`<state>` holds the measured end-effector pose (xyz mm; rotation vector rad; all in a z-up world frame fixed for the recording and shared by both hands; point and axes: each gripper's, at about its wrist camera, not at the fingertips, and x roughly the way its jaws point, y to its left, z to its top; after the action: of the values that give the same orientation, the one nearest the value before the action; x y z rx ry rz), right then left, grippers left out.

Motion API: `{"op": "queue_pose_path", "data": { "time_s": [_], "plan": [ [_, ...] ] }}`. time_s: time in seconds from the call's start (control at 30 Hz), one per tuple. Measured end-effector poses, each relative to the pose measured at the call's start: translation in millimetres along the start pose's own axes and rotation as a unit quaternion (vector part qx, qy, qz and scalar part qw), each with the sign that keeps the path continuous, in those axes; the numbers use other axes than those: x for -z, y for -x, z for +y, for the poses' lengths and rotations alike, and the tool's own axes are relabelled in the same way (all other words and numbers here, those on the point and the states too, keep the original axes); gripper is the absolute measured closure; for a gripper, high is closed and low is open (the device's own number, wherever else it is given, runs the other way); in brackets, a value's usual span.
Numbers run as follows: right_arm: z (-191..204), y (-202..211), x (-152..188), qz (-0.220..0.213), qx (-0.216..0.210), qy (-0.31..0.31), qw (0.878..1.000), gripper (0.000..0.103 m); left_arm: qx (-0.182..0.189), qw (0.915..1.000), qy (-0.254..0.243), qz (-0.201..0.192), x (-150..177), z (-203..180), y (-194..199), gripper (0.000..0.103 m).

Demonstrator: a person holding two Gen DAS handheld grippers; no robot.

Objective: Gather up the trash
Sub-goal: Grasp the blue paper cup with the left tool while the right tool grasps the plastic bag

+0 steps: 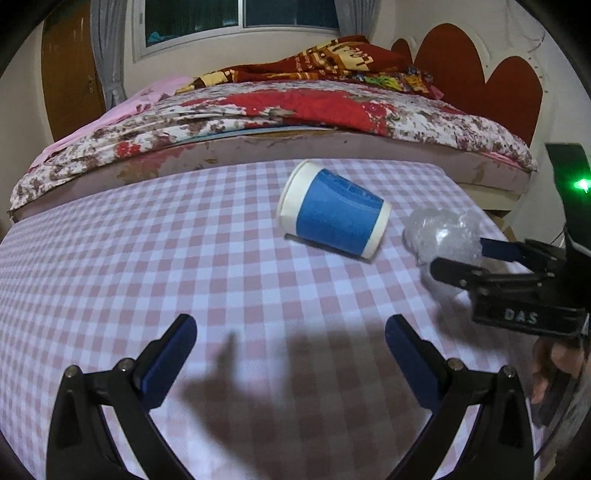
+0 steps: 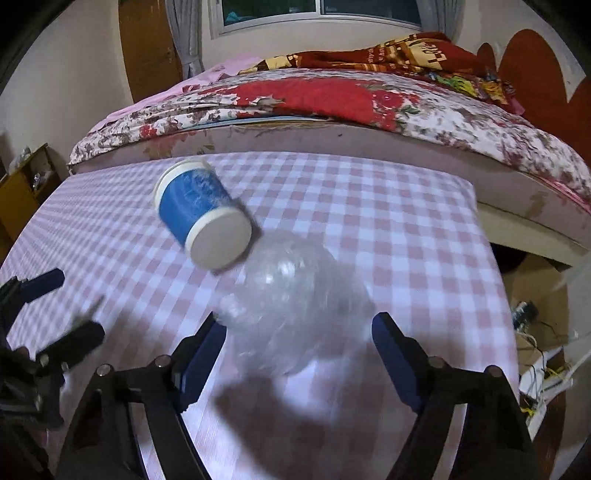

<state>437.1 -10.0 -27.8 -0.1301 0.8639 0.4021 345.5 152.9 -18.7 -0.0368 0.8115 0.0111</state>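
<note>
A bed fills the far side of the room, covered with a floral sheet and a crumpled red blanket, under a window. Pushed against its near side is a table in a pink-and-white checked cloth.

On the cloth lies a paper cup on its side, white with a blue band, its open mouth toward the bed and its base toward the near right. Just beside the base sits a crumpled wad of clear plastic, near the table's right side; whether it touches the cup, I cannot tell.

The right gripper comes in low over the near right part of the table, its jaws spread wide on either side of the wad. The left finger looks to be at the plastic's edge, the right finger stands clear of it, and nothing is squeezed yet.

The left gripper hangs over the bare near part of the cloth, well short of the cup, jaws wide apart and holding nothing. Its shadow falls on the checks below.
</note>
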Motion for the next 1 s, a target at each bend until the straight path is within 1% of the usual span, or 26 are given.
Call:
{"op": "queue_pose_path", "data": {
  "time_s": [0.03, 0.07, 0.1, 0.13, 0.17, 0.27, 0.4, 0.5, 0.63, 0.67, 0.7, 0.77, 0.87, 0.93, 1.0],
  "plan": [
    [-1.0, -5.3, -3.3, 0.004, -0.007, 0.001, 1.0, 0.053, 0.002, 1.0, 0.0, 0.002, -2.6, -2.5, -4.3, 0.001],
    [-2.9, -11.6, -6.8, 0.012, -0.011, 0.003, 1.0, 0.064, 0.002, 1.0, 0.0, 0.003, -5.0, -4.4, -8.0, 0.001],
    [-4.1, -14.0, -8.4, 0.015, -0.011, 0.005, 1.0, 0.07, 0.002, 1.0, 0.001, 0.004, -7.8, -7.1, -11.7, 0.001],
    [-6.3, -14.9, -10.2, 0.013, -0.01, 0.006, 1.0, 0.074, 0.004, 1.0, 0.002, 0.003, -10.9, -10.5, -15.2, 0.001],
    [-10.2, -14.5, -11.8, 0.011, -0.007, 0.004, 1.0, 0.075, 0.004, 1.0, 0.003, 0.003, -14.5, -14.3, -18.9, 0.001],
    [-20.5, -11.7, -13.0, 0.005, -0.006, -0.008, 1.0, 0.076, 0.001, 1.0, 0.006, -0.004, -25.5, -24.6, -29.7, 0.001],
    [-24.8, -8.6, -9.9, 0.007, -0.007, -0.001, 1.0, 0.076, -0.016, 0.9998, 0.014, 0.002, -35.5, -23.5, -43.2, 0.001],
    [-25.7, -6.4, -8.2, 0.005, -0.011, 0.004, 1.0, 0.076, -0.035, 0.999, 0.026, 0.008, -32.5, -7.1, -46.0, 0.001],
    [-27.8, -5.6, -6.4, 0.003, -0.017, 0.002, 1.0, 0.076, -0.055, 0.9968, 0.054, 0.019, -23.0, 20.9, -45.9, 0.001],
    [-28.0, -5.5, -6.4, 0.003, -0.018, 0.002, 1.0, 0.076, -0.056, 0.9963, 0.063, 0.02, -20.9, 24.9, -44.8, 0.001],
    [-28.2, -4.8, -5.9, 0.003, -0.019, 0.002, 1.0, 0.076, -0.047, 0.9961, 0.072, 0.018, -17.6, 26.7, -40.5, 0.001],
    [-29.6, -2.7, -4.4, 0.0, -0.022, 0.0, 1.0, 0.075, -0.038, 0.9975, 0.059, 0.009, -16.7, 14.7, -34.6, 0.001],
    [-33.4, -2.5, -4.8, -0.003, -0.019, -0.001, 1.0, 0.075, -0.013, 0.9989, 0.045, -0.002, -23.7, -10.0, -32.7, 0.001],
    [-35.5, -2.7, -5.6, 0.0, -0.015, -0.001, 1.0, 0.075, -0.013, 0.9992, 0.039, -0.002, -31.1, -22.0, -38.7, 0.001],
    [-36.3, -1.6, -6.6, 0.001, -0.013, 0.003, 1.0, 0.075, -0.017, 0.9987, 0.048, 0.006, -36.1, -21.2, -49.0, 0.001]
  ]
}}
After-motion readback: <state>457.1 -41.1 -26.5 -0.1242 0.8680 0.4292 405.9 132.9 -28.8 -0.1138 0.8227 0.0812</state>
